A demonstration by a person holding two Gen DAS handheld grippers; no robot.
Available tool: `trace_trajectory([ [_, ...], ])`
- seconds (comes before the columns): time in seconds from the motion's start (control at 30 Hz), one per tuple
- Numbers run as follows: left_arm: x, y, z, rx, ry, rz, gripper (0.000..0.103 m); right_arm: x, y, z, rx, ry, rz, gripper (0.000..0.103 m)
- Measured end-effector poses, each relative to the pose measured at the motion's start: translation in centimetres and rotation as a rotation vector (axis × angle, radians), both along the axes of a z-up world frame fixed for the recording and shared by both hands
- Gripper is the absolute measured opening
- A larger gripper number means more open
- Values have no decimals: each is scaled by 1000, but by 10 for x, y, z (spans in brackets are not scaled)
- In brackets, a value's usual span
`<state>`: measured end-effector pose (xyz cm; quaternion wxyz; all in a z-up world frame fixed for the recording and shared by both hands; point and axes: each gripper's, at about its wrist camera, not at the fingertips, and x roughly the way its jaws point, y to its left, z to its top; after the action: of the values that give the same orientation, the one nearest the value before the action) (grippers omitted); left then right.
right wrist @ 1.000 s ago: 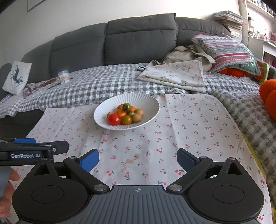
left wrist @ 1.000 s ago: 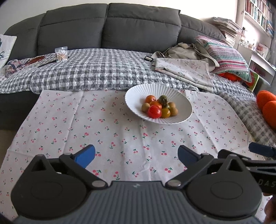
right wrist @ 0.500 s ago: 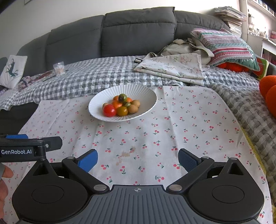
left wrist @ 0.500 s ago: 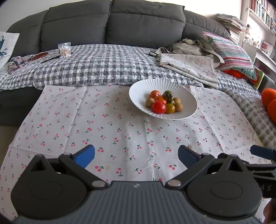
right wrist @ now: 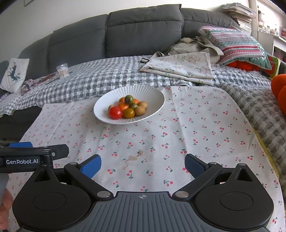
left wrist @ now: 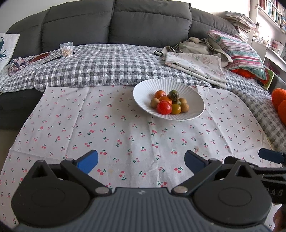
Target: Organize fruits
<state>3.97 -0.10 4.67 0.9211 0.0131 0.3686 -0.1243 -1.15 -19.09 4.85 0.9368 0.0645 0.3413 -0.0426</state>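
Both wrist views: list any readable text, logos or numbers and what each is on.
"GenRobot.AI": white print on the side of the left gripper, seen in the right wrist view.
"AS": partial pale letters, cut off, on the side of the right gripper at the edge of the left wrist view.
Book spines on the shelf: too small to read.
The white plate and the cherry-print cloth carry no text.

"GenRobot.AI" stands in white on the left gripper (right wrist: 34,157)'s black side, seen from the right wrist.
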Motion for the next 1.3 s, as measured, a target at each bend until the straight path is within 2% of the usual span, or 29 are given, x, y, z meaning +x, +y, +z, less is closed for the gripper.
trace_trajectory([
  [1.3,0,-5,-4,42,4,-23,102,0,0,0,0,-1,3,101],
])
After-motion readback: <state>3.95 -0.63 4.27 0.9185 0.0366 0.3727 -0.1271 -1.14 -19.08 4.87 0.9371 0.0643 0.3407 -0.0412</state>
